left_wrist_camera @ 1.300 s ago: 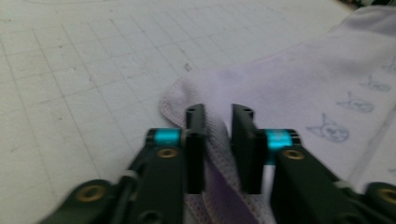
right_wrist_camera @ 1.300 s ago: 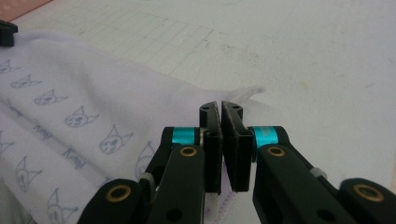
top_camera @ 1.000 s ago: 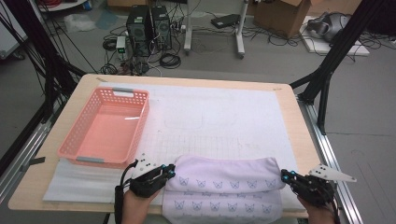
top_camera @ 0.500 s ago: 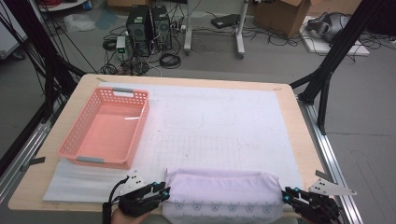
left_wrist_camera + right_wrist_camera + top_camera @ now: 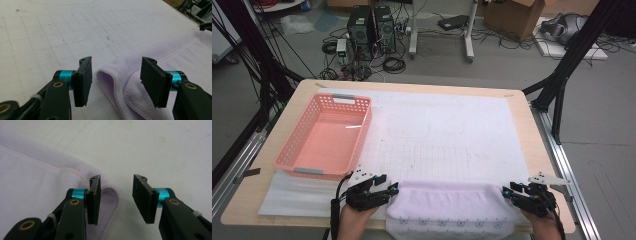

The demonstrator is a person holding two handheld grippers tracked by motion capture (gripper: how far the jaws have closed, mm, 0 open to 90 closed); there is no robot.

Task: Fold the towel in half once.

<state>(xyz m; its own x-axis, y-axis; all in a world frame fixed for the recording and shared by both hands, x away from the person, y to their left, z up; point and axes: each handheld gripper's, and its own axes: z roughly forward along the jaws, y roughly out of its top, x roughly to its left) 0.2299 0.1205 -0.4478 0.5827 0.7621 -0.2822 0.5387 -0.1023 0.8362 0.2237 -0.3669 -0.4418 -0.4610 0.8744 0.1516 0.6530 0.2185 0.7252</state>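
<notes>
The table (image 5: 537,150) is a pale wooden top, and most of it is covered by a white mat (image 5: 452,135) marked with a faint grid. A pink plastic basket (image 5: 326,136) stands along the table's left edge, its long side running from front to back, well apart from the cloth. A folded lilac towel (image 5: 452,210) lies flat across the front edge of the table, reaching from left of the middle almost to the front right corner, with a row of small printed figures along its near hem.

The left gripper (image 5: 382,187), held in a hand at the front edge, sits just at the towel's left end. In the left gripper view its jaws stand wide apart, having just been opening; the rolled corner of the towel (image 5: 120,82) lies on the mat between them, and neither pad presses on it, though the right pad is close against the fold.

The right gripper (image 5: 517,192) sits at the towel's right end near the front right corner. In the right gripper view its jaws are parted too, having just been opening; the stitched corner of the towel (image 5: 110,192) curls under the left pad and partway into the gap, lying loose, with bare mat beneath the other pad
</notes>
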